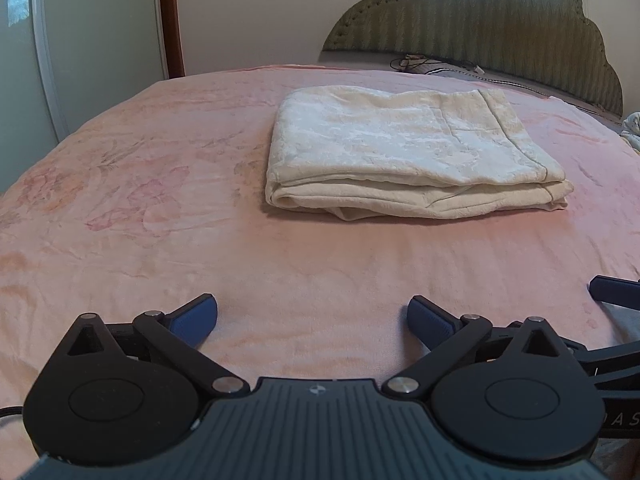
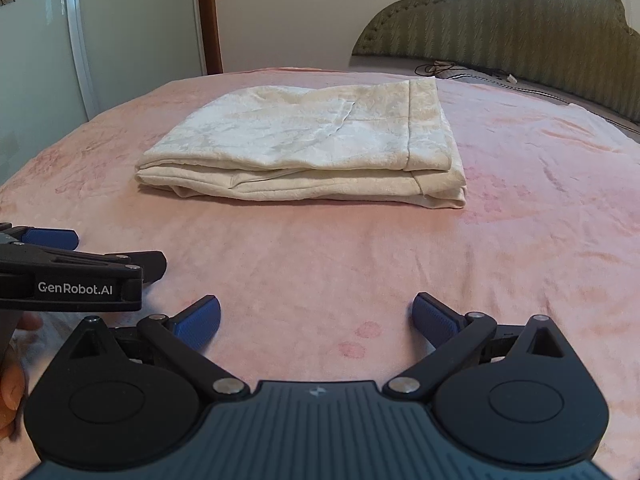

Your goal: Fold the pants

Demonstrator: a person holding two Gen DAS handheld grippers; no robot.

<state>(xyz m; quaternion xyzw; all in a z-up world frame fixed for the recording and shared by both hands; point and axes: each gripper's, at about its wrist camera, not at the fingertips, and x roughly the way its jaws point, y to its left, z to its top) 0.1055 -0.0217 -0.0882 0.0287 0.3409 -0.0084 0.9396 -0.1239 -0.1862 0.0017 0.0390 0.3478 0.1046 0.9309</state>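
Observation:
Cream pants (image 1: 408,152) lie folded into a thick rectangle on the pink blanket (image 1: 160,208), also seen in the right wrist view as the same pants (image 2: 312,148). My left gripper (image 1: 313,320) stands open, well short of the pants, with only blanket between its blue pads. My right gripper (image 2: 316,318) is open too, equally far back from the pants, nothing between its fingers. The left gripper's side (image 2: 72,276) shows at the left edge of the right wrist view, and a right fingertip (image 1: 612,290) shows at the right edge of the left wrist view.
A green padded headboard (image 1: 500,32) rises behind the bed, with cables and a pillow edge (image 1: 440,66) below it. A wardrobe door (image 1: 92,36) stands at the left. A person's hand (image 2: 12,384) shows at the left edge. Crumpled cloth (image 1: 632,128) lies far right.

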